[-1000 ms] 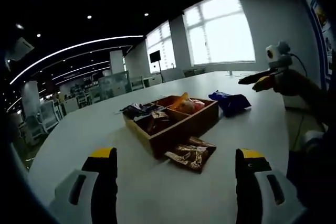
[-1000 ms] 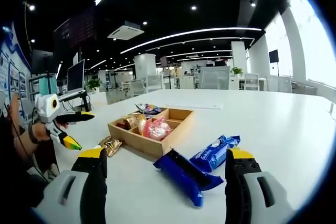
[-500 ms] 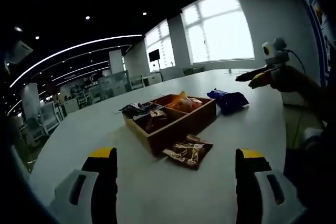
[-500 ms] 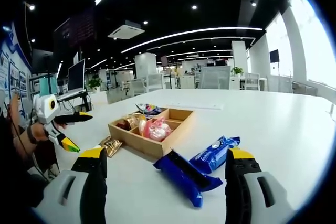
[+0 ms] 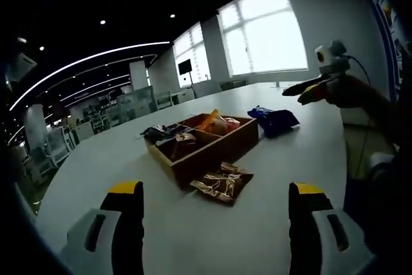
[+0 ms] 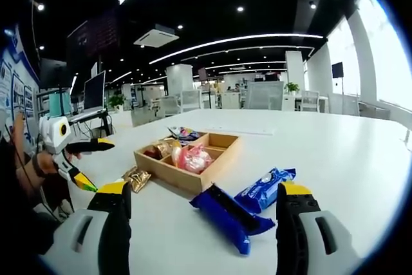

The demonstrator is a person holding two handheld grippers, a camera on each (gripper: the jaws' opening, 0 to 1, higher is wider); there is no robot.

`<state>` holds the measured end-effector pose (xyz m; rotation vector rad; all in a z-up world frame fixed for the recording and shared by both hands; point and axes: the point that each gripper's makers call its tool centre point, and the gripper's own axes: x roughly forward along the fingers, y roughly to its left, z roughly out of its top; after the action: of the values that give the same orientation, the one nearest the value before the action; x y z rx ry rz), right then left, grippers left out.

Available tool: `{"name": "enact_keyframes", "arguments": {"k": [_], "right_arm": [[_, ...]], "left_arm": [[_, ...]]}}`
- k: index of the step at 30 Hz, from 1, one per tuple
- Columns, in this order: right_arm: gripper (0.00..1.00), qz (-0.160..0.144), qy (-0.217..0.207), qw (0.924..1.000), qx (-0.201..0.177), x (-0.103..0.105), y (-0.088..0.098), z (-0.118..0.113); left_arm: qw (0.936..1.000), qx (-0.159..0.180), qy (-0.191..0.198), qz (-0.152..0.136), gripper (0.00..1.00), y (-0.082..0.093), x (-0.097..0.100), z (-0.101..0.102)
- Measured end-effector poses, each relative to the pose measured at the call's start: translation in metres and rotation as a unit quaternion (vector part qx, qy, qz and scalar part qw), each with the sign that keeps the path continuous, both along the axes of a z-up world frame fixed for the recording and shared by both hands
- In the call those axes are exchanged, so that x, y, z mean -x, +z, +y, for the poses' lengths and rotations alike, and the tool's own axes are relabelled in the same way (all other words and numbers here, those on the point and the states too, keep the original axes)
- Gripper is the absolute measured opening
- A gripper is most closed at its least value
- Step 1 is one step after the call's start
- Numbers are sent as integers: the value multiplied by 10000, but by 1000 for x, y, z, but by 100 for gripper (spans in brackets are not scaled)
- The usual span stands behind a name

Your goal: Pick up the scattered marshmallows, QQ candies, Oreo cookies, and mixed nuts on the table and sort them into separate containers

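On the white table stands a wooden divided tray, some of its compartments already holding wrapped snacks. In the left gripper view, a brown snack packet lies on the table just in front of the tray, and blue packets lie beyond its right end. The right gripper view gives the blue Oreo packets plainly: two, overlapping, close before the right gripper, whose jaws stand wide apart and hold nothing. A pink-wrapped item sits in the tray. The left gripper is likewise spread and empty above bare table. Each view catches the other gripper raised clear of the table.
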<state>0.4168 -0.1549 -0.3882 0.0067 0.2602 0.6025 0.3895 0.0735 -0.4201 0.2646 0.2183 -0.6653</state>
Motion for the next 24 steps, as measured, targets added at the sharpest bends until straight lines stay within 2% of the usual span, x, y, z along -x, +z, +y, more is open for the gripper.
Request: {"name": "enact_keyframes", "arguments": {"k": [14, 24], "right_arm": [[89, -4, -5, 10000, -10, 1, 1, -1], [89, 16, -11, 10000, -6, 2, -1, -2]], "left_arm": [[9998, -204, -85, -6, 97, -6, 1, -6], [9997, -214, -124, -22, 97, -5, -2, -9]]}}
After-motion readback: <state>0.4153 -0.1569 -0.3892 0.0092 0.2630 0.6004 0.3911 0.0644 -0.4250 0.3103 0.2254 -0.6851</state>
